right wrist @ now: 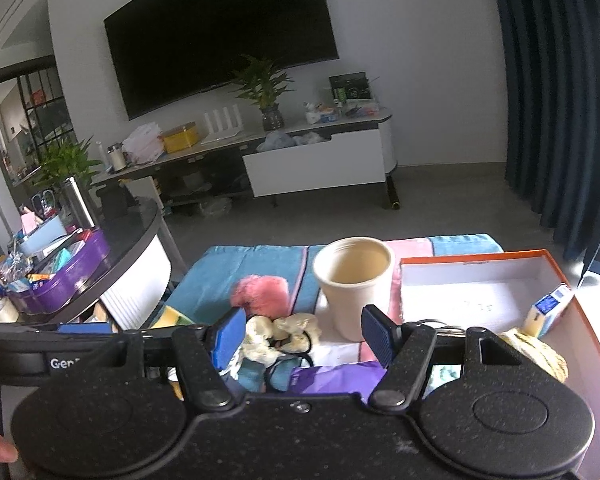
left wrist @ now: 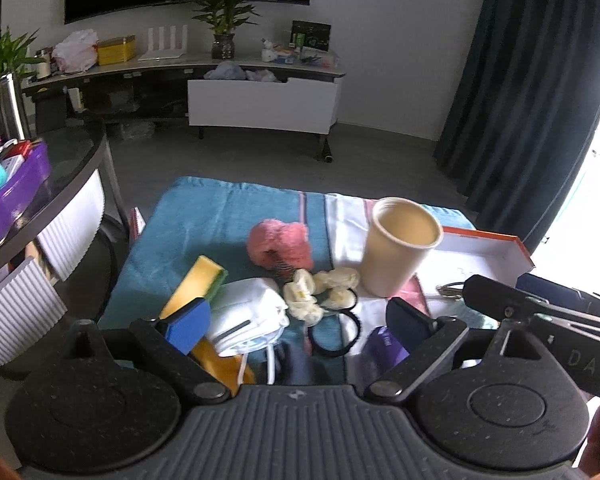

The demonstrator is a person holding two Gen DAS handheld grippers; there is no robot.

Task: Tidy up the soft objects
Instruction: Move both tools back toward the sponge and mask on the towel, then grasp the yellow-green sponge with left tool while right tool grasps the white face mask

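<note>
**Over the towel: both grippers wide, nothing gripped**

Over striped blue, white and pink towel [left wrist: 204, 216], cluster of soft items noted. Fluffy pink plush piece [left wrist: 279, 243] near middle of towel, just left of tall beige paper cup [left wrist: 398, 245], upright and open-topped. Cream fabric scrunchie with black elastic loops [left wrist: 320, 290] just in front of plush piece, beside cup base. White folded face mask [left wrist: 249, 314] to left of scrunchie, lying against yellow sponge with green scouring edge [left wrist: 198, 282]. Purple packet [left wrist: 382, 346] at near edge (partly hidden by gripper body).

Left gripper [left wrist: 300, 322]: blue-padded jaws spread wide, hanging above mask and elastic loops; no pad pressed on anything. One pad overlaps sponge in view, contact not determinable.

Right gripper [right wrist: 305, 334]: jaws likewise wide apart, framing scrunchie [right wrist: 282, 336] and cup [right wrist: 354, 280] in its view; nothing clamped. Seen from left wrist as dark arm at right edge.

Orange-rimmed white cardboard box [right wrist: 556, 276] to right of cup, touching towel edge. Inside: small blue-and-white carton [right wrist: 548, 308] leaning in far right corner, ball of pale twine [right wrist: 540, 350] nearer.

Purple tray of clutter [right wrist: 72, 276] on round side table, well apart at left.
</note>
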